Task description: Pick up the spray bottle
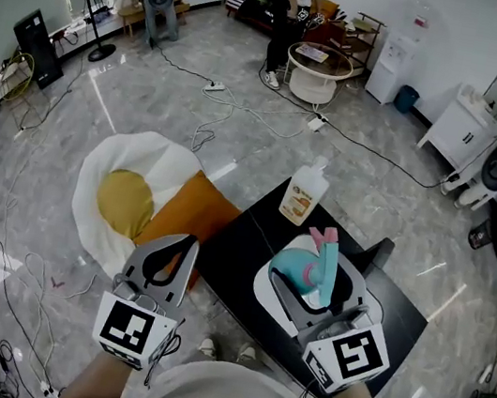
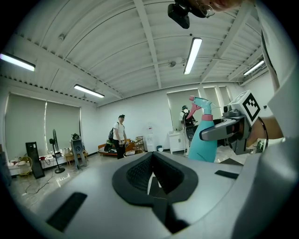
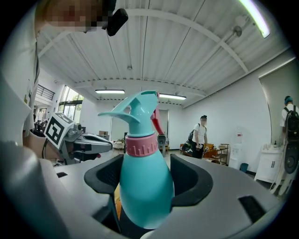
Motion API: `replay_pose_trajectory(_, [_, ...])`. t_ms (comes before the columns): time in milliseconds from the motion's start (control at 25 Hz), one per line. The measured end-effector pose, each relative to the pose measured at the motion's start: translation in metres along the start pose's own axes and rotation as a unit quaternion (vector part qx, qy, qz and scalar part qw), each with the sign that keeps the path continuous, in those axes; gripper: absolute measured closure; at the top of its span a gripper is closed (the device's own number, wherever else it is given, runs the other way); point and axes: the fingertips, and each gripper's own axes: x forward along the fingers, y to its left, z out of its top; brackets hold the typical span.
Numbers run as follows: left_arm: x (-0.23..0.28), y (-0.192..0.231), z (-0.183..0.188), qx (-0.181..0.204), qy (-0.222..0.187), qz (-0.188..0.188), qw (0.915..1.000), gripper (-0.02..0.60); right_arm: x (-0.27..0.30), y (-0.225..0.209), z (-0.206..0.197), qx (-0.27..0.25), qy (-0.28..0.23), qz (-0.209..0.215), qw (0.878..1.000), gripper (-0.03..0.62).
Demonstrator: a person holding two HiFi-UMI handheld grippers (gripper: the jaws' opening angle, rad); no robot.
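Note:
The teal spray bottle [image 1: 301,266], with a pink collar and trigger, stands upright between the jaws of my right gripper [image 1: 315,287], which is shut on its body over the black table [image 1: 246,241]. In the right gripper view the spray bottle [image 3: 141,193] fills the middle, with a dark pad pressed on each side. My left gripper [image 1: 185,245] is held to the left of the table edge, jaws shut with nothing between them. The left gripper view shows its own pads [image 2: 140,175] closed together, and the spray bottle [image 2: 204,142] off to the right in the right gripper [image 2: 224,130].
A white pump bottle [image 1: 304,192] stands on the far corner of the table. An egg-shaped cushion [image 1: 124,192] and an orange cushion [image 1: 186,216] lie on the floor to the left. Cables [image 1: 236,105] cross the floor. A person [image 1: 291,10] stands by a round table far off.

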Motion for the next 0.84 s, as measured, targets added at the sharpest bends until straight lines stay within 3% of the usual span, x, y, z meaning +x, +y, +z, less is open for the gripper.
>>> replay_pose_trajectory(200, [0.0049,-0.0043,0.0106,-0.022,-0.003,-0.002,0.9997,0.565,0.0015,-0.0015,0.004,-0.003,0.0,0.004,1.0,0.261])
replay_pose_trajectory(840, [0.0039,-0.0062,0.0081,-0.013,-0.002,-0.003,0.9999,0.565,-0.0008,-0.0015,0.0026,-0.002,-0.001,0.005,1.0,0.261])
